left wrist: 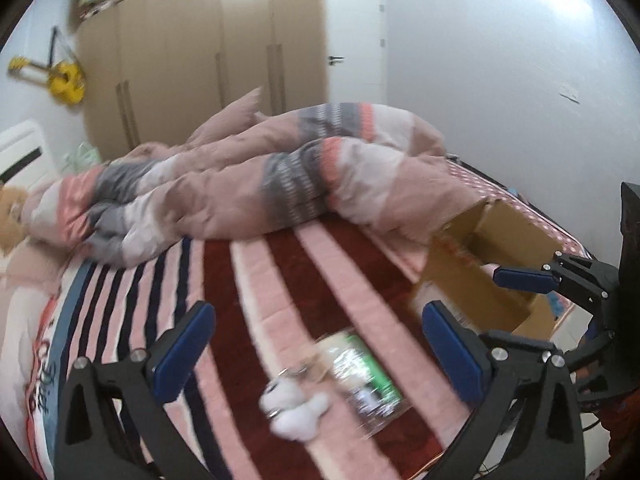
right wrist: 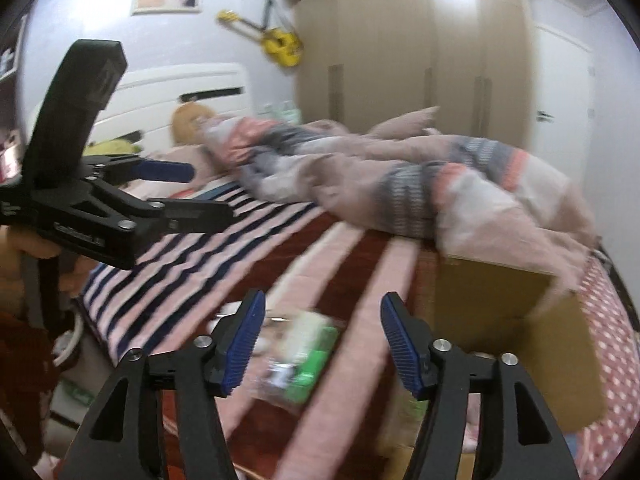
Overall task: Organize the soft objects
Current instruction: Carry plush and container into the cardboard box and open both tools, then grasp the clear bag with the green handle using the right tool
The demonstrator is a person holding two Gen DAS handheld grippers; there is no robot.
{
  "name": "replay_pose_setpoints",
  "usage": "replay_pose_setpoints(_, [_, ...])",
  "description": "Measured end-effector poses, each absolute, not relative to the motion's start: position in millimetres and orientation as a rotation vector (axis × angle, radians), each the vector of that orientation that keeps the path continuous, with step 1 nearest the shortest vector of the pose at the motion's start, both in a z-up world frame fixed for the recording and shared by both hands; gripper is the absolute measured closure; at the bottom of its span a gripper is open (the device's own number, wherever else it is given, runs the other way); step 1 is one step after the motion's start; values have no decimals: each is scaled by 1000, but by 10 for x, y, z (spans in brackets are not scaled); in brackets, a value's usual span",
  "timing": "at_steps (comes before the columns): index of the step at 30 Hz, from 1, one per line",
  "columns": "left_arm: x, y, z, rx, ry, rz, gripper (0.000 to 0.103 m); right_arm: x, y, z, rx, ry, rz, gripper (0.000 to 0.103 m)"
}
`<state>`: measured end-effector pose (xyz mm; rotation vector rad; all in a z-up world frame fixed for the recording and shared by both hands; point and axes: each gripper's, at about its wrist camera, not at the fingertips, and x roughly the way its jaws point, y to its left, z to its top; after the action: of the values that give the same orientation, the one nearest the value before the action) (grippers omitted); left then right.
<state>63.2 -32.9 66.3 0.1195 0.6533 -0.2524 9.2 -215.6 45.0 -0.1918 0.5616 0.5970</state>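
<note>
A small white plush toy point(left wrist: 292, 408) lies on the striped bed cover point(left wrist: 280, 280), touching a clear packet with green print point(left wrist: 360, 380). My left gripper point(left wrist: 318, 340) hovers over both, jaws wide open, nothing between the pads. In the right wrist view the same packet point(right wrist: 304, 360) lies blurred below my right gripper point(right wrist: 322, 344), which is open and empty. An open cardboard box point(left wrist: 492, 264) stands on the bed to the right; in the right wrist view the box point(right wrist: 520, 320) sits just right of my right gripper. The left gripper point(right wrist: 208, 192) shows at the left there.
A crumpled pink and grey duvet point(left wrist: 300, 176) covers the far half of the bed and hangs onto the box's back edge. A brown plush toy point(right wrist: 192, 120) and a yellow one point(right wrist: 112, 146) lie by the white headboard point(right wrist: 180, 88). Wardrobes point(left wrist: 200, 60) stand behind.
</note>
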Motion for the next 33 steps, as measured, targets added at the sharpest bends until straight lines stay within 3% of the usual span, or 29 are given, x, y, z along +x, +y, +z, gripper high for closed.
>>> replay_pose_setpoints(10, [559,498,69,67,697,-152,0,633,-1347,-367,-261,857,640,36])
replay_pose_setpoints(21, [693,782,-509,14,744,-156,0,1241,-1316,-1259,-257,1074,539,36])
replay_pose_setpoints(23, [732,783,-571,6,757,-160,0,1270,-1341,-1331,-278,1083,534,39])
replay_pose_setpoints(31, [775,663,-604,9,777,-207,0,1188,-1477,-1273,-255,1046,536,76])
replay_pose_setpoints(33, [773,604,-562,7,771,-226,0,1127,-1462,-1213,-262,1021,534,77])
